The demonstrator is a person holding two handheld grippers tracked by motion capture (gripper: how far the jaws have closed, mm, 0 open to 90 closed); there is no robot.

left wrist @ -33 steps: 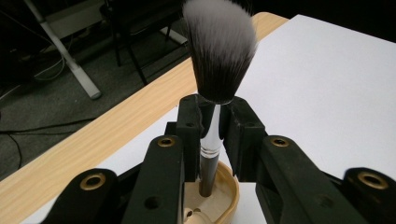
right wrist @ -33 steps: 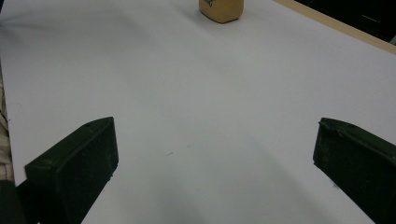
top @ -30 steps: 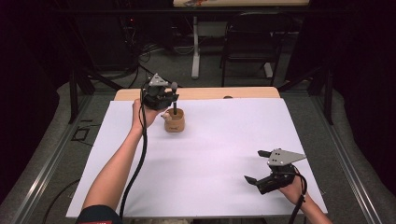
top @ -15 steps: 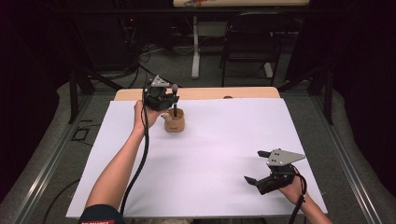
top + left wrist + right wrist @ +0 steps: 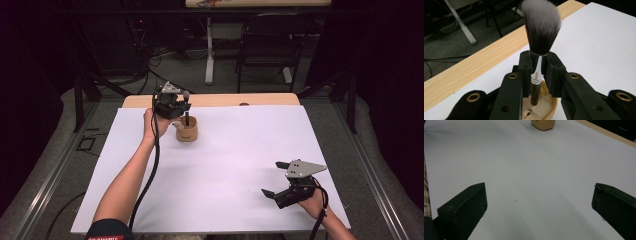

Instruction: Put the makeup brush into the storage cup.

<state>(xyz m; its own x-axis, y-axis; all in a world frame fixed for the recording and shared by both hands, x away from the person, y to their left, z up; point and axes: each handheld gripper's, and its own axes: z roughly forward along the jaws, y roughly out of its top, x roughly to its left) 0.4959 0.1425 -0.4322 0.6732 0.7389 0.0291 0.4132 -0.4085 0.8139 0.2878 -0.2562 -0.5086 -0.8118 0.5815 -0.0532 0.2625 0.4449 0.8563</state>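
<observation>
Inspection finds the left gripper (image 5: 537, 68) clamped on the metal ferrule of a makeup brush (image 5: 539, 37), which stands upright with its handle end down in a tan wooden holder (image 5: 186, 131) at the far left of the white table cover (image 5: 240, 165). The brush looks light and rigid; the polished ferrule may slip, and the soft bristles should be avoided. The right gripper (image 5: 278, 181) rests near the front edge, jaws wide apart and empty.

A makeup brush (image 5: 541, 27) with dark, white-tipped bristles stands upright, bristles up, its dark handle down inside a tan wooden cup (image 5: 186, 131) near the bench's (image 5: 240, 170) far left.
</observation>
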